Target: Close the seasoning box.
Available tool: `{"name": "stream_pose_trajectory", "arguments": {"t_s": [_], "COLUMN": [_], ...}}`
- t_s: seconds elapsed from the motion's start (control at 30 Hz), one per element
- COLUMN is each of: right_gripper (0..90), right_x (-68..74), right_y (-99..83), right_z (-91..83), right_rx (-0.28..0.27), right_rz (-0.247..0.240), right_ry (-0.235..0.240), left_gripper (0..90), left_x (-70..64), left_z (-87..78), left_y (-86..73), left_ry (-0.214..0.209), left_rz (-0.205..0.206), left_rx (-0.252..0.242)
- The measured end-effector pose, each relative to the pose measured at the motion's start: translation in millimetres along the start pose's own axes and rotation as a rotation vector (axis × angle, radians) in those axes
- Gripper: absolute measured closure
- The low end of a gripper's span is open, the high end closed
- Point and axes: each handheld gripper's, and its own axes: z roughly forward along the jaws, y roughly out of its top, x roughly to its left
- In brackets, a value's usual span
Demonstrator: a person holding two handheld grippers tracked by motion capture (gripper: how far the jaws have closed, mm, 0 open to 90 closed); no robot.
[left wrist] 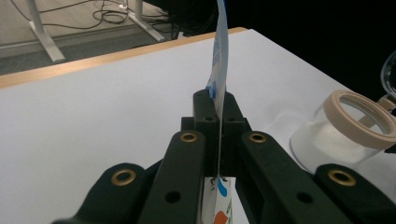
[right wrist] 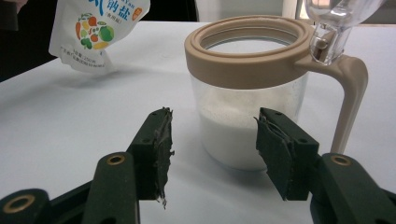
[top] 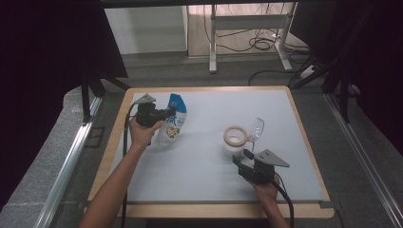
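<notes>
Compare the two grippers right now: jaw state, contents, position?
The left gripper has its jaws shut on the edge of the salt pouch, holding it at the table's left; the right gripper has open jaws with nothing between them. The left is clamped on its item, while the right sits just short of the open jar. Both are hand-held, black and two-jawed.
</notes>
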Motion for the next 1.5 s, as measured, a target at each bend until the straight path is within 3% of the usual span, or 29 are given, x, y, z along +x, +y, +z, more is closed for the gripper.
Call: {"name": "stream_pose_trajectory", "arguments": {"t_s": [0.3,0.5,0.73,1.5], "right_gripper": [45.9,45.8,45.5,44.7], "right_x": [-2.9,-5.5,-8.9,-12.6], "right_y": [-2.3,-0.3,0.5,2.4], "right_z": [-1.9,-5.2,-8.1,-11.3], "right_rx": [0.006,-0.006,-0.010,-0.022], "right_rz": [0.006,0.009,0.013,0.020], "right_ry": [-0.007,-0.012,-0.020,-0.029], "left_gripper": [89.5,89.3,89.1,88.0], "left_x": [9.3,7.9,9.4,11.8], "left_z": [-17.7,-32.3,-44.4,-58.4], "left_y": [-16.8,-26.0,-34.5,-45.3], "left_ry": [0.022,0.053,0.064,0.065], "left_rz": [-0.026,-0.001,-0.002,0.003], "left_rx": [-0.028,-0.033,-0.030,-0.029]}}
